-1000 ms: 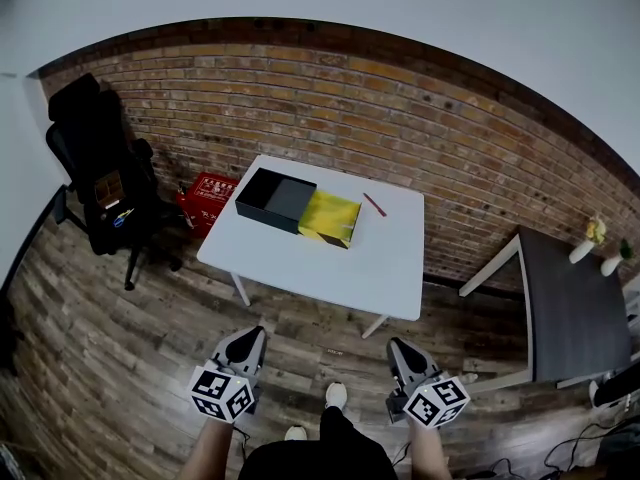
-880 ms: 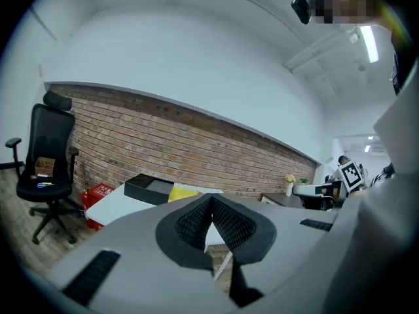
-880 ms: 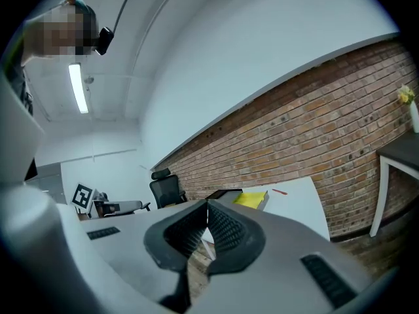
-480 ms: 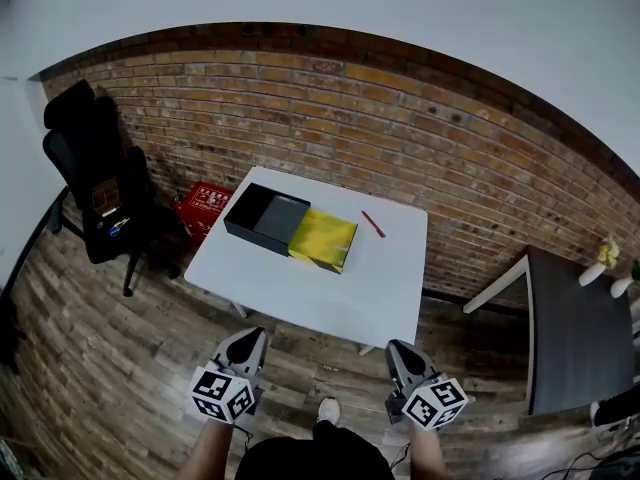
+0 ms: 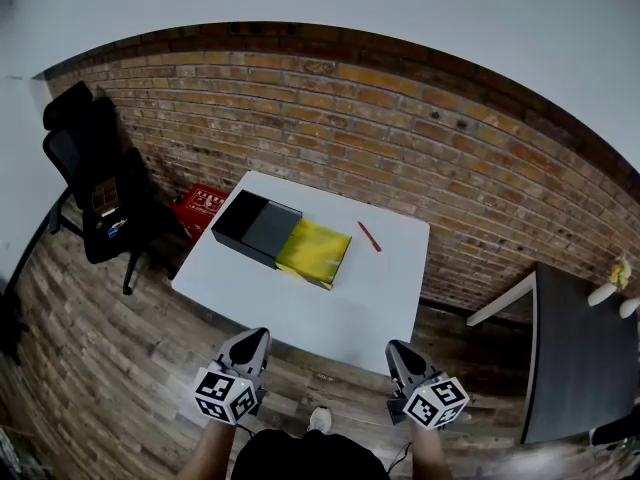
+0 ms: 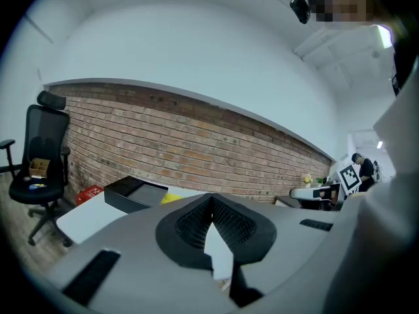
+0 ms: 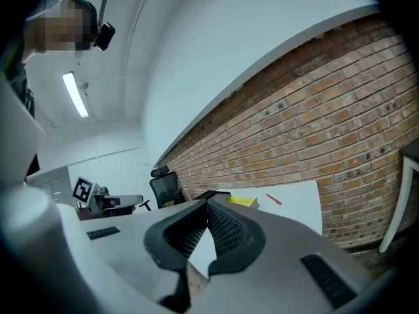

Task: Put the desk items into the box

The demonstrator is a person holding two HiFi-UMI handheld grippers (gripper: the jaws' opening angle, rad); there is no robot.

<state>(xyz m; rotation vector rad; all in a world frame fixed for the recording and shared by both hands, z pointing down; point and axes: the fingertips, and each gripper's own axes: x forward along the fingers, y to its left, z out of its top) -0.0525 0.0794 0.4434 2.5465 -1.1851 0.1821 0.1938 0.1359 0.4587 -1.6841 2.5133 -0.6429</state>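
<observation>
Both jaw pairs together, empty: left gripper (image 5: 250, 340), right gripper (image 5: 398, 351) likely idle, the box (image 5: 254, 227) at 12 o'clock beyond reach.

The person's forearms (image 5: 205, 455) reach forward side by side, holding the left gripper (image 5: 249, 339) and the right gripper (image 5: 397, 352) well apart, both pointing ahead, each with its jaws closed together on nothing.

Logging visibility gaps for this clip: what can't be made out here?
Red stick: head view, too small; pen or pencil unclear.
Yellow item: head view, too small to identify.
White table: left gripper view, mostly behind left gripper.
Side table: head view, cut by right edge.
</observation>
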